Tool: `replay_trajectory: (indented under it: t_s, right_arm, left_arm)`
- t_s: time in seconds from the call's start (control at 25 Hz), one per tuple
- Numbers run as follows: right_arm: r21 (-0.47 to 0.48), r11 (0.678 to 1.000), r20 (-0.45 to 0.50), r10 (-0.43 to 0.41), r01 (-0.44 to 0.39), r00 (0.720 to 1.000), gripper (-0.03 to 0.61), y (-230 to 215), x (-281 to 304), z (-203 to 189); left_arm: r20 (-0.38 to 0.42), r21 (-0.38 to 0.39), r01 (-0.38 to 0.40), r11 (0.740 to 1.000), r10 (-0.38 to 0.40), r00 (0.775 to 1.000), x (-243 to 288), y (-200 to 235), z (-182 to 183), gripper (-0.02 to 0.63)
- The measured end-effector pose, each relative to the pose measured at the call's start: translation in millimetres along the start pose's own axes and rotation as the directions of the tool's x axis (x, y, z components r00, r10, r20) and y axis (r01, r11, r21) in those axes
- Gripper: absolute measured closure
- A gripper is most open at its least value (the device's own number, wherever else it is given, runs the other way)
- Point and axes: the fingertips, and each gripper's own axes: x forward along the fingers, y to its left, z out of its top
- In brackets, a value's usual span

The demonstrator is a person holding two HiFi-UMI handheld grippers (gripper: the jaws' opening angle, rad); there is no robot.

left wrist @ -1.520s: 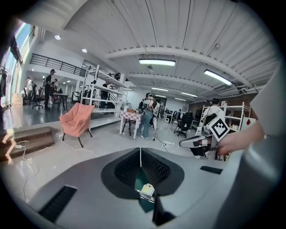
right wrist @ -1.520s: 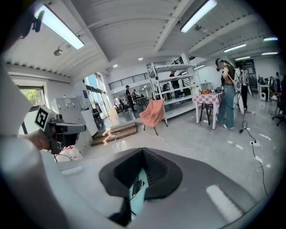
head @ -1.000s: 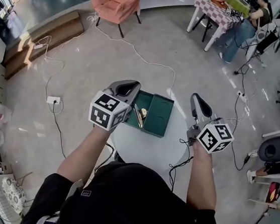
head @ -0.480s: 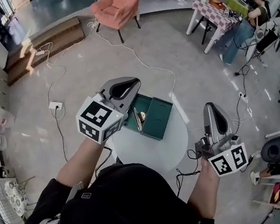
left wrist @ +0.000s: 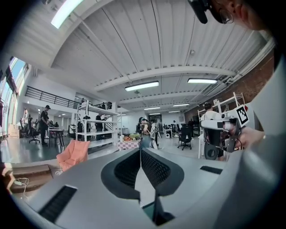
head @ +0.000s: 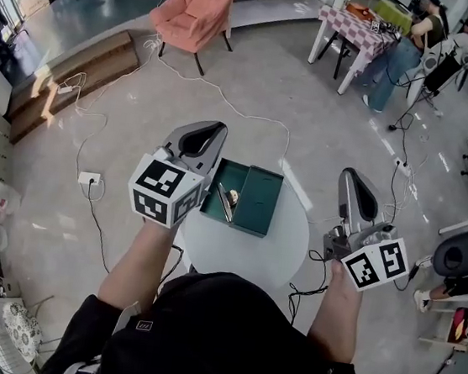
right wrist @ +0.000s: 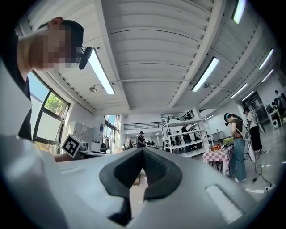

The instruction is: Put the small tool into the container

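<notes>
Lying open on the white tabletop [head: 242,257], the green metal box [head: 261,202] holds the small tool [head: 233,196]; the left gripper [head: 217,129] left of it and the right gripper [head: 350,174] right of it are both pressed together.

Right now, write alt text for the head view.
An open green container holding a small tool sits on a round white table. The left claw, shut, hovers by its left side; the right claw, shut, is held off the table's right edge.

open green container [head: 253,200] on round table; small tool [head: 233,197] lies inside.
</notes>
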Motion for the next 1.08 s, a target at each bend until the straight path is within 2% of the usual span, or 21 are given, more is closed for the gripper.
replay_trajectory:
  t_s: [0.24,0.48,1.08]
  right_arm:
    - [-0.058,0.998,-0.005,-0.012,0.012,1.000,0.571,-11.0,17.8,11.9]
    - [-0.033,0.999,-0.018,-0.014,0.013,1.000,0.571,-14.6,15.8,5.2]
    - [-0.031,0.999,-0.034,0.012,-0.013,0.999,0.571,-3.6,17.6,-3.2]
  left_arm:
    - [-0.004,0.027,0.002,1.000,-0.002,1.000,17.8,7.3,8.0,0.600]
    - [-0.005,0.003,-0.021,1.000,0.021,1.000,17.6,12.4,8.0,0.600]
    - [-0.024,-0.007,-0.006,1.000,0.006,1.000,19.1,8.1,-3.4,0.600]
